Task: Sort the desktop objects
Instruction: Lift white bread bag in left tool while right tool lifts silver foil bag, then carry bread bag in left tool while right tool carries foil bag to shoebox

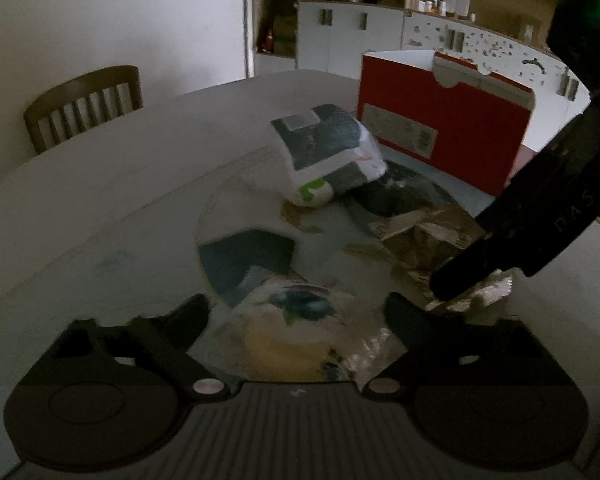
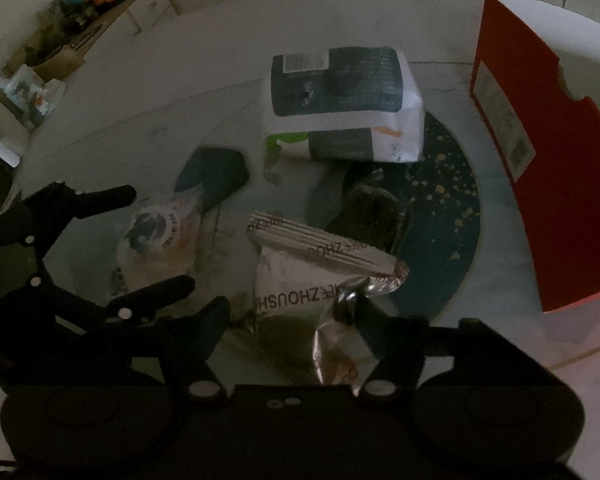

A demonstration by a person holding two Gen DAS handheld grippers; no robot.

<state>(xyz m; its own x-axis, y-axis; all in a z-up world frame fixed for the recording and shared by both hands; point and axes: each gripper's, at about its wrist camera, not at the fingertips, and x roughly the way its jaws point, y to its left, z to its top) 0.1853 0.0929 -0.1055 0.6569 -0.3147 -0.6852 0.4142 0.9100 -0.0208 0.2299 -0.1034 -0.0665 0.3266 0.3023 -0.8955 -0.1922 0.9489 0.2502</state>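
Observation:
A white snack packet (image 1: 292,320) with a blue round print lies between the fingers of my left gripper (image 1: 296,306), which stands open with a gap on each side. In the right wrist view the same packet (image 2: 156,236) sits between that gripper's black fingers (image 2: 112,196). A silver foil packet (image 2: 300,280) lies between the jaws of my right gripper (image 2: 290,310). Its crumpled corner touches the right finger, but the left finger stands clear of it. A white and dark teal tissue pack (image 2: 340,104) lies farther back.
An open red box (image 2: 540,160) stands at the right, behind the round speckled teal mat (image 2: 452,200). A dark packet (image 2: 368,216) lies on that mat. A wooden chair (image 1: 84,100) stands beyond the white table (image 1: 140,160). Cupboards line the far wall.

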